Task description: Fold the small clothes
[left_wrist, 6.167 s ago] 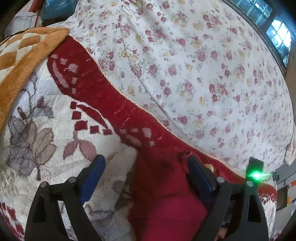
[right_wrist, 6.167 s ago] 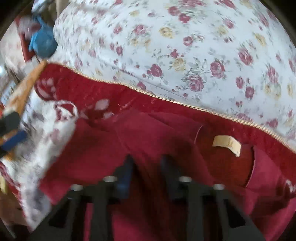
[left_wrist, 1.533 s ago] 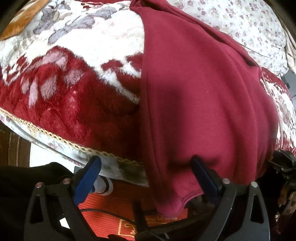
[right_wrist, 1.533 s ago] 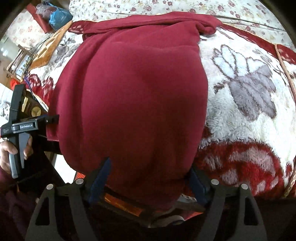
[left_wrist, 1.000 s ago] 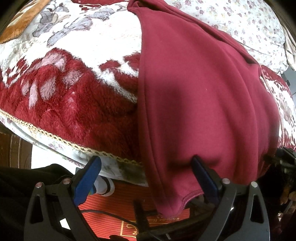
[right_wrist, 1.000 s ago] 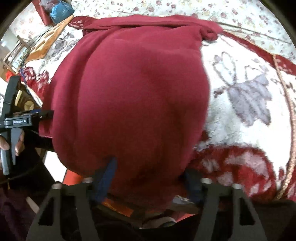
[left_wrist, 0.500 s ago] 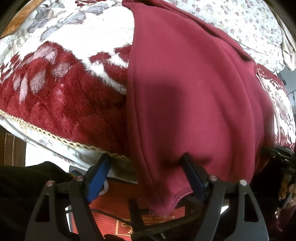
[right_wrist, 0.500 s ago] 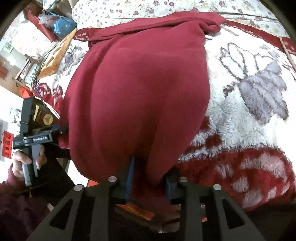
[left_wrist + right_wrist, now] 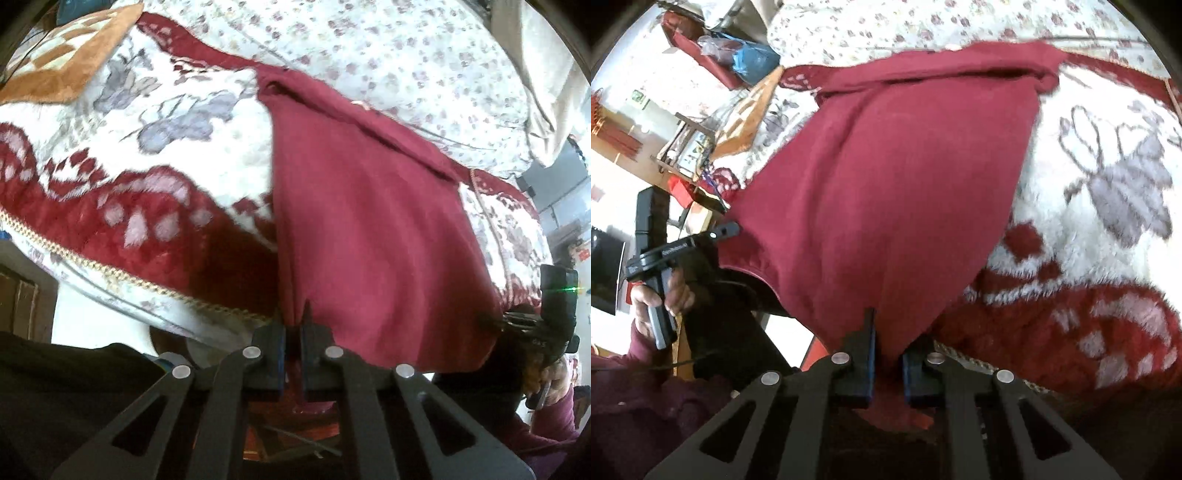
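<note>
— Left wrist view: left gripper (image 9: 293, 341) clenched on the near hem of the dark red garment (image 9: 369, 229), at its left corner. Cloth running taut away over the plush blanket (image 9: 110, 206), far end lying against the flowered sheet (image 9: 388, 55). Right gripper (image 9: 532, 328) visible at the edge, at the opposite corner, grip itself too dark to read from here.

— Right wrist view?

— Right gripper (image 9: 888, 354) likewise pinched shut on the hem, red fabric (image 9: 905, 192) bunched between the pads. Garment draped off the bed's edge, most of it resting on the blanket (image 9: 1108, 192).

— Step in hand?

— Probably both lower corners gripped, ready for the first fold. Next: lifting the hem evenly and carrying it toward the far edge, keeping both corners level so as not to skew the fold.

— Anything seen from one side only?

— From the right: left gripper (image 9: 683, 245) in the person's hand (image 9: 665, 295), plus a cluttered room beyond. From the left: an orange checkered cushion (image 9: 70, 70) on the blanket's far corner, and the floor under the bed edge.
</note>
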Motion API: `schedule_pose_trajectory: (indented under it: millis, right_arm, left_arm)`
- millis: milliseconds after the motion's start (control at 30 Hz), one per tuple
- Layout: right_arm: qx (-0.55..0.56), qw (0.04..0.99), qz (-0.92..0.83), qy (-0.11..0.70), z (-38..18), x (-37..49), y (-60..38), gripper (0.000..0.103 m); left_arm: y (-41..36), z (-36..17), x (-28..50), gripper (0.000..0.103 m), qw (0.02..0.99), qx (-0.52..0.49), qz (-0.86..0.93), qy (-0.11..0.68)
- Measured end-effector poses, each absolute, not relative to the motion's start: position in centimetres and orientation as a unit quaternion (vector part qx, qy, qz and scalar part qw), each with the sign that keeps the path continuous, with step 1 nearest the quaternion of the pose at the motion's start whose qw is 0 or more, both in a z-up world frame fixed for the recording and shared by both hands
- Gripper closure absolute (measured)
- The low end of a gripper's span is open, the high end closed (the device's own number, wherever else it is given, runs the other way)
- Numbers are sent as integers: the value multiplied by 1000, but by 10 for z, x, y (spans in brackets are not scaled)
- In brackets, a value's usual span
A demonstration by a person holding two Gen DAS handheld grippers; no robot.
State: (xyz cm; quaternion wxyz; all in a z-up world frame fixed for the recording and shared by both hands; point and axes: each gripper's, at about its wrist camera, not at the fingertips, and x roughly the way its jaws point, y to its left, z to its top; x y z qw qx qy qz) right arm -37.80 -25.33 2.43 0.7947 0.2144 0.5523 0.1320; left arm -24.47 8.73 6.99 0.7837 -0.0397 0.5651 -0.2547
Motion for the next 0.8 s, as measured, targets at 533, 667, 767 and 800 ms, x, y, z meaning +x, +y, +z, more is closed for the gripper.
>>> schedule_pose_trajectory:
  millis: [533,667,767,800]
  right_arm:
    - [319,773,178,519,16,-351,-261,92]
    - [352,801,195,443,57,-327,-286,92]
    - [364,825,175,396,82,-296,-314,92]
    - [368,829,169,386,87,-285,-326,92]
  left_arm:
    - [77,70,-221,98,771,-58,-282,568]
    - [66,108,-185,98,795,-77,-296,524]
    - [49,132,-151,98,816,-85,-296,489]
    - [40,138,-137,98,822,-87,-294,480]
